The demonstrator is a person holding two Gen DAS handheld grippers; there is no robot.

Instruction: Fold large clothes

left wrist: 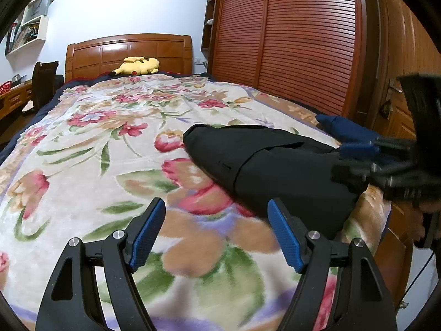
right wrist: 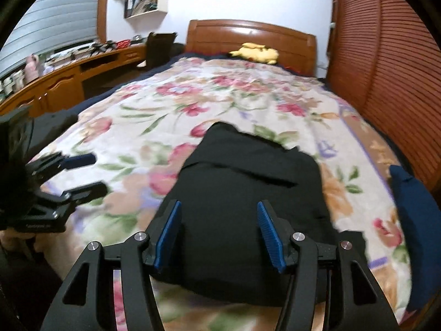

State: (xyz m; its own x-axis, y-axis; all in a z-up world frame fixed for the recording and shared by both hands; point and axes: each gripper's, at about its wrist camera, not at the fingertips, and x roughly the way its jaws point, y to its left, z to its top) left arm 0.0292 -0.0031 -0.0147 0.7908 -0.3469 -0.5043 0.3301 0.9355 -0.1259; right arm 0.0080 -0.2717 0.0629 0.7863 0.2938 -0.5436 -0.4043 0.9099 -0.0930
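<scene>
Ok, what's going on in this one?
A person with a claw in each hand is folding a black garment on a floral blanket. Both the left claw and the right claw are open and hold nothing. The garment lies in a compact bundle, with a blue cloth beside it.

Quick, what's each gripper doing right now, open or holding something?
Left gripper: open, holding nothing, over the floral blanket.
Right gripper: open, holding nothing, above the black garment.

Your left gripper (left wrist: 216, 233) and right gripper (right wrist: 219, 233) are each showing 2 black triangular-cutout arms, silver round screws and blue ribbed pads (left wrist: 144, 235). A thin black cable (left wrist: 419, 273) is trailing beside your blurred skin.
</scene>
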